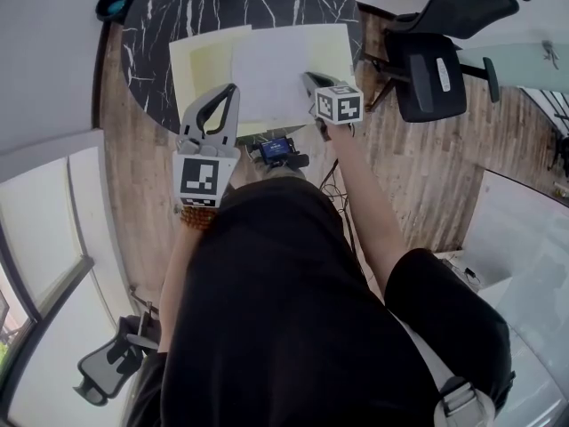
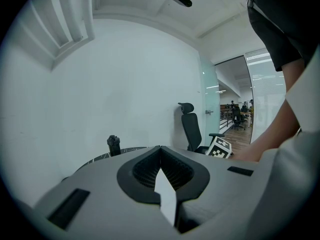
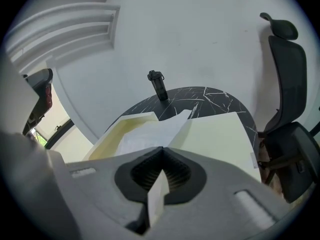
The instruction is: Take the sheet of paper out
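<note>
Jaws of the right gripper point(image 1: 308, 78) are clamping the sheet of paper point(image 1: 271, 69) over the folder point(image 1: 200, 60), left gripper point(image 1: 231, 90) jaws pressing together at 8 o'clock.

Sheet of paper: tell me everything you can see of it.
The sheet of paper is plain white, thin and limp, with no print that shows. It lies across an open pale yellow folder on the round black marbled table. The right hand-held gripper is shut on its near edge, and there the sheet bows up off the folder. The left hand-held gripper is shut on a white edge too, apparently the same sheet's near left side.
</note>
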`<state>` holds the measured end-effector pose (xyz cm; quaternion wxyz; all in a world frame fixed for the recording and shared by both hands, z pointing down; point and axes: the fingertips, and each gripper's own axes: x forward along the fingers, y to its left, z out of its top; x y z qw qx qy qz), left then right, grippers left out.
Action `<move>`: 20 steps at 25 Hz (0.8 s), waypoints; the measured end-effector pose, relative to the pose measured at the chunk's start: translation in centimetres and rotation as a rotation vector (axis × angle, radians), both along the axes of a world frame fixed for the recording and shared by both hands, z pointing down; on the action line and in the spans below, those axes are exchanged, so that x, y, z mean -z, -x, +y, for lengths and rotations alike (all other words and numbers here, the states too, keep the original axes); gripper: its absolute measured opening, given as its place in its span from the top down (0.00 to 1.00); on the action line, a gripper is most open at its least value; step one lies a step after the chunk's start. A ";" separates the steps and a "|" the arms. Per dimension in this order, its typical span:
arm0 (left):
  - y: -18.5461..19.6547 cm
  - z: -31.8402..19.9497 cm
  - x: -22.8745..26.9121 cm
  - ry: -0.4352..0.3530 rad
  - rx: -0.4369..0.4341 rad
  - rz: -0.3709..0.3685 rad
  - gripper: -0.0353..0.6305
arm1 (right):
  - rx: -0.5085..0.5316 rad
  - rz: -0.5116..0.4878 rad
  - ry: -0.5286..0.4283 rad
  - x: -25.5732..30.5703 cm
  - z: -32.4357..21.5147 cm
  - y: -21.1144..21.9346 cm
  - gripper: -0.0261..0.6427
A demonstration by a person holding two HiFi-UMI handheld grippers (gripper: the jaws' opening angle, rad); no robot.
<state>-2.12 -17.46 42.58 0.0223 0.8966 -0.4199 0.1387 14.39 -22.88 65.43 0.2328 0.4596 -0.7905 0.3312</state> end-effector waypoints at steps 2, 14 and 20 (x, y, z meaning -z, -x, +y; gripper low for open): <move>-0.2 0.0 0.1 -0.002 -0.004 0.001 0.95 | -0.010 -0.006 -0.007 0.3 0.1 -0.2 0.97; -0.8 0.1 0.4 -0.012 -0.029 0.015 0.95 | -0.068 -0.015 -0.051 2.0 0.7 -2.2 0.97; -1.2 0.2 0.7 -0.017 -0.037 0.030 0.95 | -0.094 -0.029 -0.094 4.1 0.8 -3.0 0.97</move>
